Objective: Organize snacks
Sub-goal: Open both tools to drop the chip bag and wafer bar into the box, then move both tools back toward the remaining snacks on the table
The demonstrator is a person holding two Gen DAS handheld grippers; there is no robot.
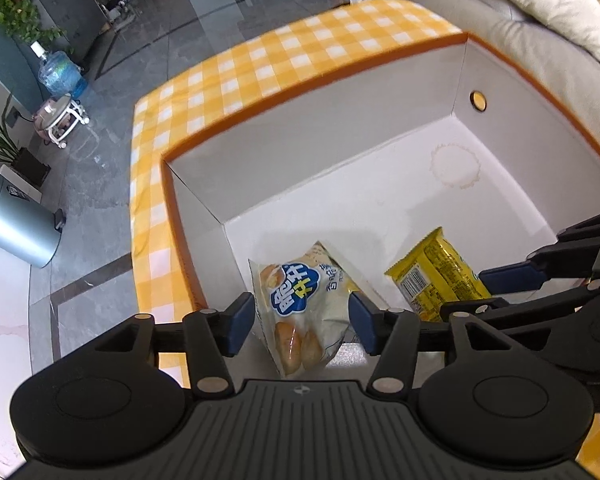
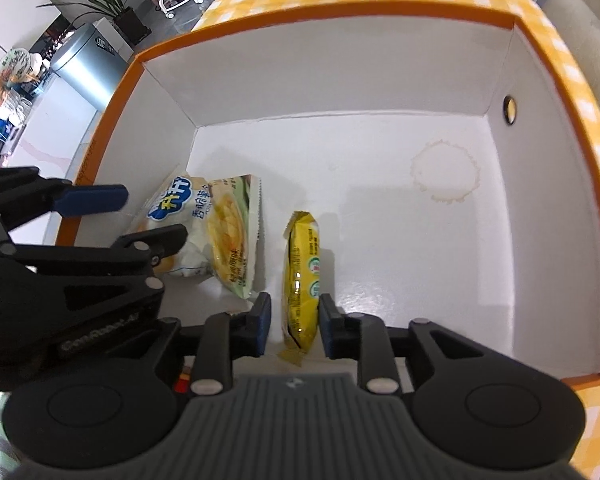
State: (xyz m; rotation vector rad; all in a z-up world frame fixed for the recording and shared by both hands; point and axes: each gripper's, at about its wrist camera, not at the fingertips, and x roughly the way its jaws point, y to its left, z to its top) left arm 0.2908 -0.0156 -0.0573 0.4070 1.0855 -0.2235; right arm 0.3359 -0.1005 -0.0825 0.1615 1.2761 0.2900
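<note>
Your left tool point(image 1: 302, 322) stands open around the crinkly white bread packet point(image 1: 300, 312), pads clear of it, at the near left of the matte white-lined box point(image 2: 340, 80). Your right tool point(image 2: 294, 330) straddles the glossy yellow packet point(image 2: 302, 276), barely open; its near end is hidden.

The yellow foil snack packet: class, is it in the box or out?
In: the yellow foil snack packet lies on the white floor of the orange-rimmed box.
</note>
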